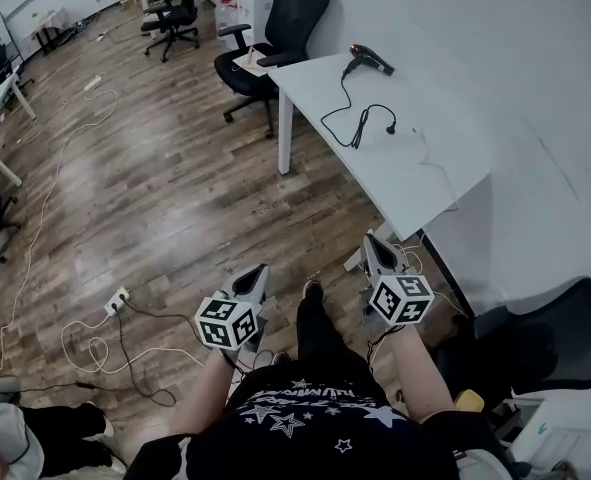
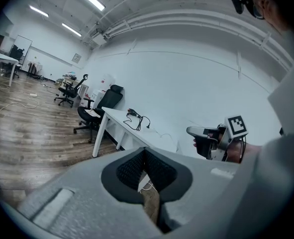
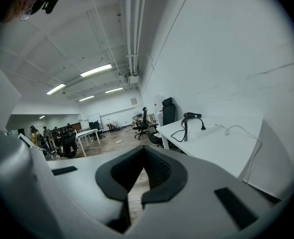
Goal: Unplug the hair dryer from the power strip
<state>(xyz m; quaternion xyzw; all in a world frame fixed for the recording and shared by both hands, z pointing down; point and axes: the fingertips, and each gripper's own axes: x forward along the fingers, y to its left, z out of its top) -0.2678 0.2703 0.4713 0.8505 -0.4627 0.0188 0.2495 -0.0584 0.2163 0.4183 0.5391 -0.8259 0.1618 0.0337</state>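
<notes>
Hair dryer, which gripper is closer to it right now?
Right. The right gripper hangs by the table's near corner, roughly in line with the hair dryer; the left gripper is farther left, over the floor. Neither is close to it.

The hair dryer (image 1: 371,61) and its cord (image 1: 360,118) are black, the table (image 1: 415,168) white, the floor (image 1: 175,188) brown wood-grain.

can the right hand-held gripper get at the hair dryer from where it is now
Probably not from here. The right hand-held gripper is held low by the near corner of the white table, while the hair dryer lies at its far end. Nothing blocks the way, so stepping closer should do it.
</notes>
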